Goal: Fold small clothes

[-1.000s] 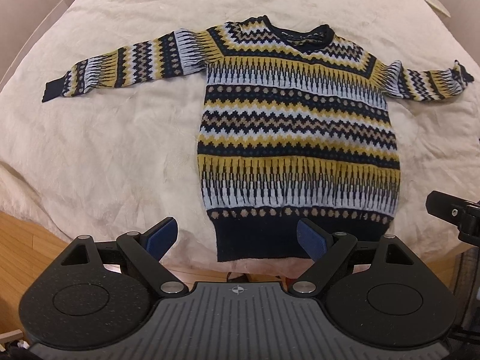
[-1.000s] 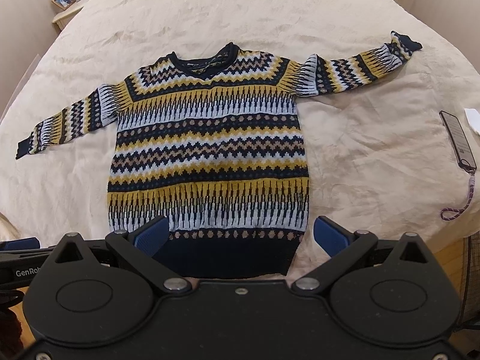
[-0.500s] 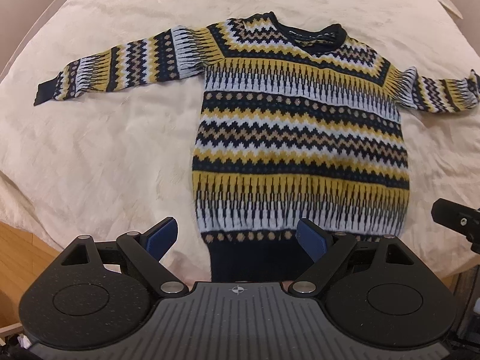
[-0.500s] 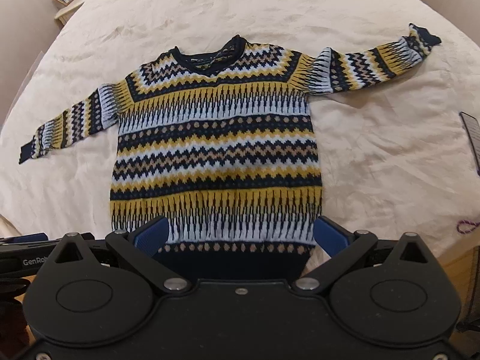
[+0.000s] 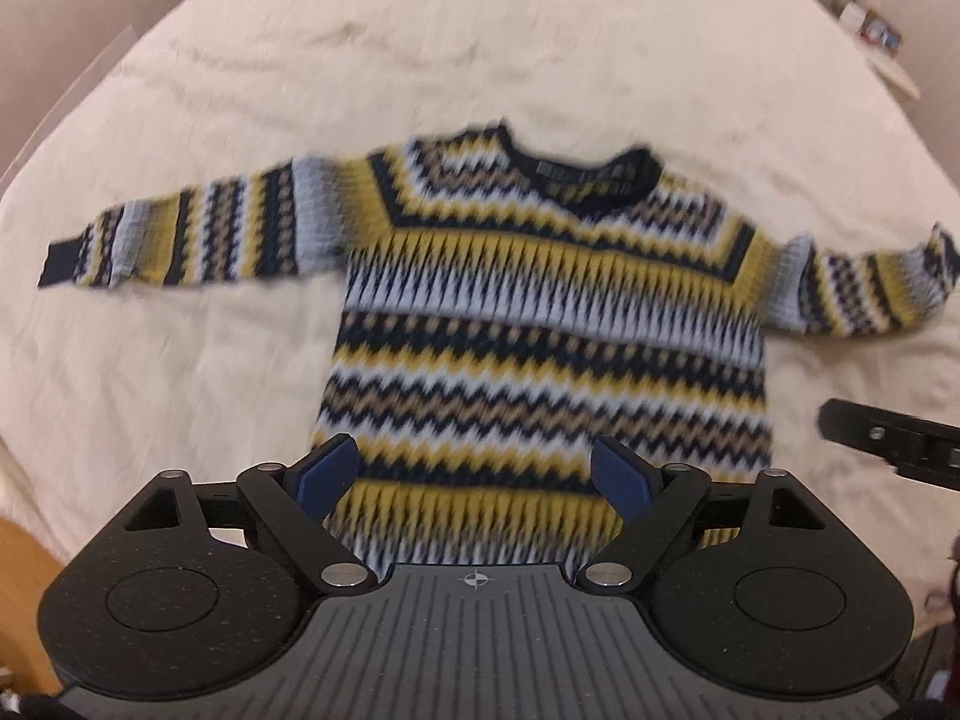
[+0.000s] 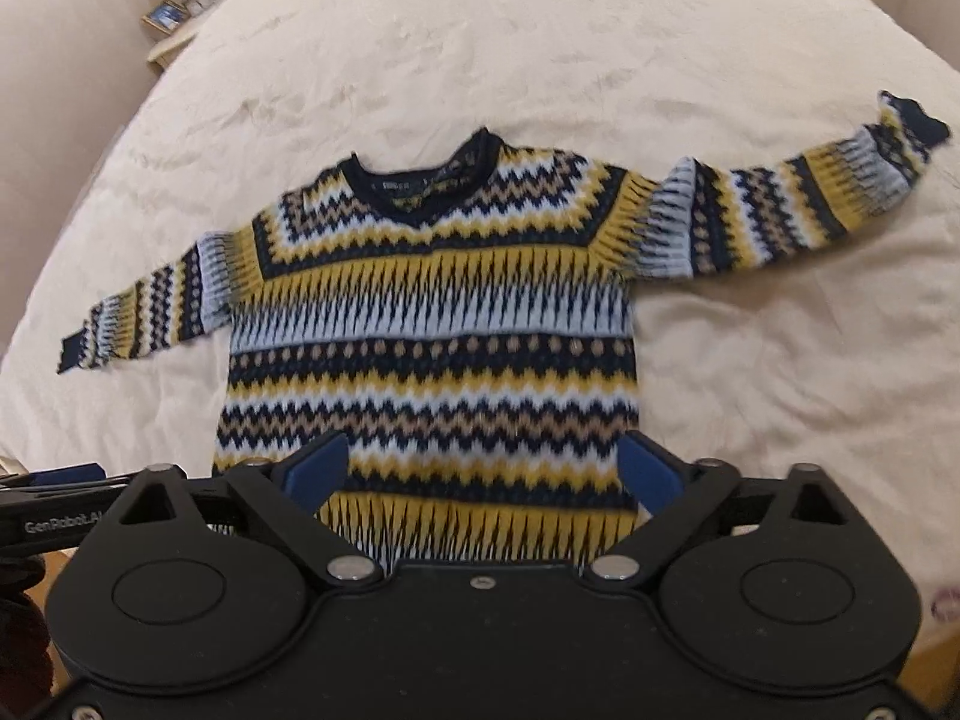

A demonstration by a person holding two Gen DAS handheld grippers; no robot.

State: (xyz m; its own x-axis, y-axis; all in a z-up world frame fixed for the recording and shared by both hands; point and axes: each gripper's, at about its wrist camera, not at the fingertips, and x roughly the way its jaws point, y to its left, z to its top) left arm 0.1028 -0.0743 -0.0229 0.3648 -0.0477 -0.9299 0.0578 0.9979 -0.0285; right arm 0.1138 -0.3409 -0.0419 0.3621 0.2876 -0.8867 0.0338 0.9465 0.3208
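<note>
Across the last second I have carried both grippers forward over the cream bed [image 6: 750,372], so the patterned sweater [image 6: 432,324] lying flat with its sleeves out now fills more of each view and its dark hem has slipped below the frame; I judge the first fold is about to start. The left gripper [image 5: 474,468] and right gripper [image 6: 483,471] have their blue fingers spread wide, holding nothing. Nothing lies on the sweater; nightstand clutter [image 6: 180,0] sits well apart.
</note>
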